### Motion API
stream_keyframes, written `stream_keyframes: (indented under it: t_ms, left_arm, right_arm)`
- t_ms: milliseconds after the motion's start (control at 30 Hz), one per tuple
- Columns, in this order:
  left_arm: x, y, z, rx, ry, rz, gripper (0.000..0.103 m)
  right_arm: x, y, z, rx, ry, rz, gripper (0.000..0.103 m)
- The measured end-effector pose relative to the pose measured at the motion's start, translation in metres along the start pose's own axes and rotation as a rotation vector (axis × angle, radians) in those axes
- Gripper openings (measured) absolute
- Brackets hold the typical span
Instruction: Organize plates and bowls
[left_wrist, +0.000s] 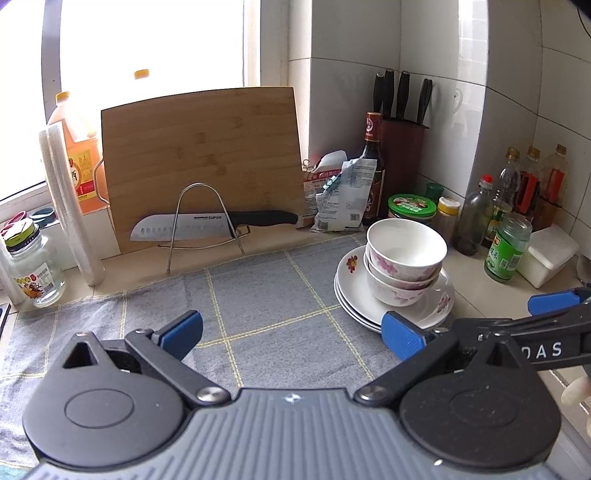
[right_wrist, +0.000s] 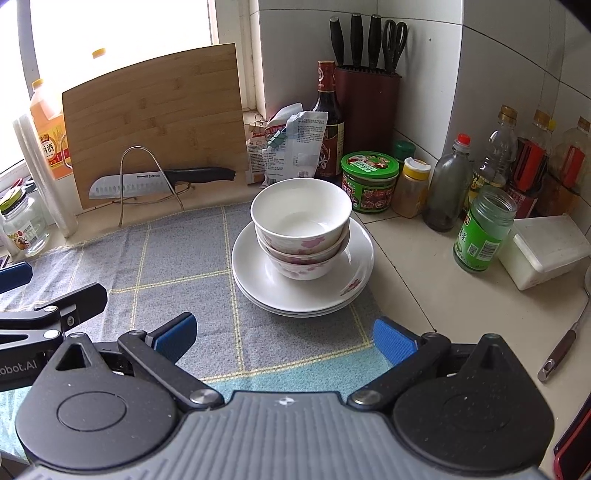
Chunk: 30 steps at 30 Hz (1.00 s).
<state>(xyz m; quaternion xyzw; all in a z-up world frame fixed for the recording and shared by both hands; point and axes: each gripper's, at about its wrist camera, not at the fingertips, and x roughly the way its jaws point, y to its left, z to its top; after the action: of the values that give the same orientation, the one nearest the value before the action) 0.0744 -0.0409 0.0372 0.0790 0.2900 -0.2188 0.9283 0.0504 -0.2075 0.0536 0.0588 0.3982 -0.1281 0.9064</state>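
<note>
Daylight is admitted through the window (left_wrist: 147, 44), which is blown out to plain white in both views. The tiled wall (right_wrist: 480, 74) is evenly lit, and soft shadows are cast under the stacked plates (right_wrist: 306, 291). Straight lines are bent by fisheye distortion near the frame edges, and the corners are darkened. Focus is kept sharp throughout.

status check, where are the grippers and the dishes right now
Left gripper open, empty, over the grey cloth. Right gripper open, empty, short of the stack. Three bowls nested on stacked plates. Nothing in the way.
</note>
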Motion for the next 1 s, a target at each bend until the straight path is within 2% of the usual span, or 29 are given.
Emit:
stream_keyframes:
  t_ms: [1000]
  left_arm:
    - [0.0014,-0.0003,0.0049,0.011,0.006,0.016,0.102]
  right_arm:
    - [-0.0030,-0.0010,0.0034,0.004,-0.015,-0.016,0.103]
